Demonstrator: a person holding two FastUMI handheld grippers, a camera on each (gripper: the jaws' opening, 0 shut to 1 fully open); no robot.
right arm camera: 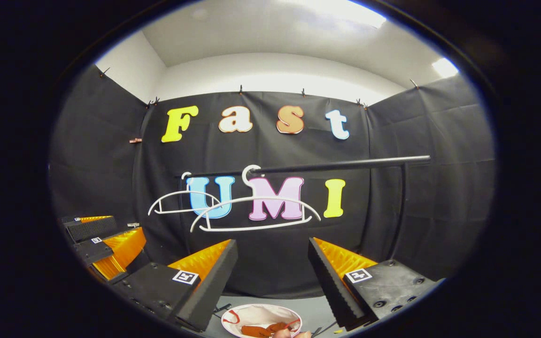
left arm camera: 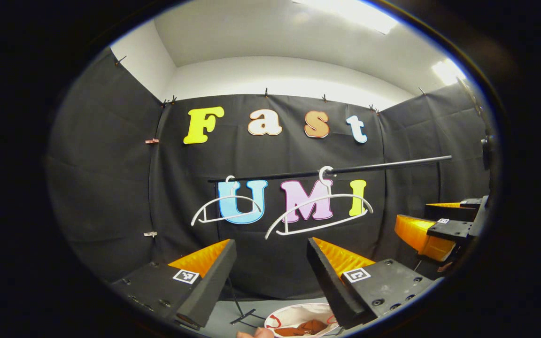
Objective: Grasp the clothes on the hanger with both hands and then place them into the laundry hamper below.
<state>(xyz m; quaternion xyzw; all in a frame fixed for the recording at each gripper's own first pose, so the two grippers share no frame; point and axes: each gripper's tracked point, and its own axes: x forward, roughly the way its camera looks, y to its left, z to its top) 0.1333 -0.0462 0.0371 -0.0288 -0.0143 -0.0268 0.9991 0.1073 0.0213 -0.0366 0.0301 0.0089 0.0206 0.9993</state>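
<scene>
Both grippers are hovering spread wide, gripping nothing: the left gripper (left arm camera: 270, 263) and the right gripper (right arm camera: 273, 265). Two bare white plastic hangers (left arm camera: 318, 212) are hanging on the black horizontal rail (left arm camera: 392, 164) at the far wall. The brown clothes (left arm camera: 305, 327) are lying in the white round laundry hamper (left arm camera: 294, 313) on the floor below.

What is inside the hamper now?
Inside the hamper lies brown clothing. Its white lining shows around that. The near part and bottom are cut off, so anything more there cannot be seen.
</scene>
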